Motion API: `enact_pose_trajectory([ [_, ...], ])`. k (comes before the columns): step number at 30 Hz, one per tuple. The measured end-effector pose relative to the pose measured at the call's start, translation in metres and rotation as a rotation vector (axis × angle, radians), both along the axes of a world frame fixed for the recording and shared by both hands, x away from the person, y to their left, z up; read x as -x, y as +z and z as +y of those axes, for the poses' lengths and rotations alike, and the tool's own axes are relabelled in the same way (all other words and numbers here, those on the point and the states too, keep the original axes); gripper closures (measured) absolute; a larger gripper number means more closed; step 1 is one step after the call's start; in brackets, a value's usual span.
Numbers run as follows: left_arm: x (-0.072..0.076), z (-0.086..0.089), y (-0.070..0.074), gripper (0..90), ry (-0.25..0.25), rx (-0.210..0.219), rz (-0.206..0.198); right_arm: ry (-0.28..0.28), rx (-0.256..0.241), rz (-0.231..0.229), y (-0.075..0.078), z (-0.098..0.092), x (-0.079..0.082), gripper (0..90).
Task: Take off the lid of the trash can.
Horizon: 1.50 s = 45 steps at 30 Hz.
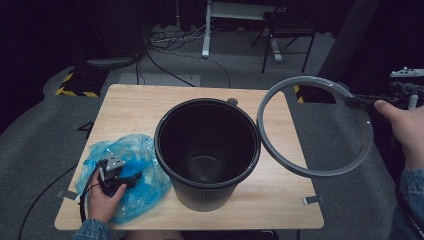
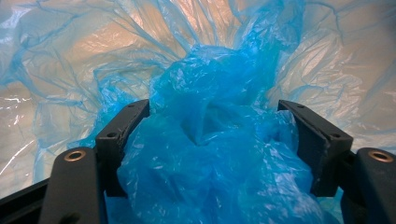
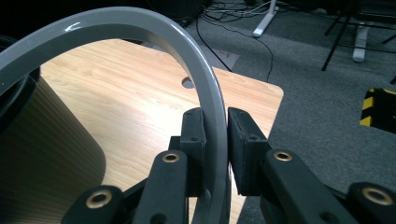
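High view gives me one black bin (image 1: 207, 150) mid-desk, one grey ring (image 1: 315, 125), one blue bag (image 1: 127, 175) at its left. My right tool (image 3: 215, 140) clamps the ring off the desk's right edge. Left gripper view shows my left tool (image 2: 212, 135) wide apart around bunched bag.

Bag (image 2: 210, 154) thin crinkly blue plastic; ring (image 3: 205, 88) glossy grey plastic; table (image 1: 135, 110) matt pale wood.

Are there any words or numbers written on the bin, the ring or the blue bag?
None: no words or numbers can be read.
Bin: plain black, no label showing.
Ring: plain grey, held in the right gripper.
Bag: plain blue plastic, between the left gripper's open jaws.
Yellow-and-black stripes on the floor: a warning pattern, no letters.
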<state>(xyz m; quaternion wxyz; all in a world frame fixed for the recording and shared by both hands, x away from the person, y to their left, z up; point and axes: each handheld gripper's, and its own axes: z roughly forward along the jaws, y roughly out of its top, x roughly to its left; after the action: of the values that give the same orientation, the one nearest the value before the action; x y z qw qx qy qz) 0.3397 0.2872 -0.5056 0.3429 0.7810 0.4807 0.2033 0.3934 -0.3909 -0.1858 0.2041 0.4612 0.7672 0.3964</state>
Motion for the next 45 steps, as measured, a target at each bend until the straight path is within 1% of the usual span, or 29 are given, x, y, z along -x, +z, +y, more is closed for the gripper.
enact_pose_trajectory([
  [5, 0.0, 0.0, 0.0, 28.4, 0.0, 0.0, 0.0, -0.024, -0.001, 0.002, -0.007, -0.01, 0.002, 76.9],
  [8, 0.0, 0.0, 0.0, 28.4, 0.0, 0.0, 0.0, -0.041, -0.007, -0.006, -0.012, -0.017, 0.003, 76.9],
  [10, 0.0, 0.0, 0.0, 28.4, 0.0, 0.0, 0.0, -0.049, -0.005, 0.0, -0.017, -0.021, 0.003, 76.9],
  [14, 0.0, 0.0, 0.0, 28.5, 0.0, 0.0, 0.0, -0.064, -0.008, 0.014, -0.027, -0.029, 0.002, 76.9],
  [22, 0.0, 0.0, 0.0, 28.5, 0.0, 0.0, 0.0, -0.075, -0.013, 0.038, -0.052, -0.036, -0.001, 76.9],
  [27, 0.0, 0.0, 0.0, 28.4, 0.0, 0.001, -0.002, -0.072, -0.013, 0.047, -0.071, -0.035, -0.005, 76.8],
  [39, 0.0, 0.0, 0.0, 28.4, 0.0, 0.0, 0.0, -0.056, -0.017, 0.091, -0.119, -0.026, -0.014, 75.5],
  [45, 0.0, 0.0, 0.0, 28.4, 0.0, 0.0, 0.0, -0.055, -0.01, 0.122, -0.141, -0.02, -0.018, 75.4],
])
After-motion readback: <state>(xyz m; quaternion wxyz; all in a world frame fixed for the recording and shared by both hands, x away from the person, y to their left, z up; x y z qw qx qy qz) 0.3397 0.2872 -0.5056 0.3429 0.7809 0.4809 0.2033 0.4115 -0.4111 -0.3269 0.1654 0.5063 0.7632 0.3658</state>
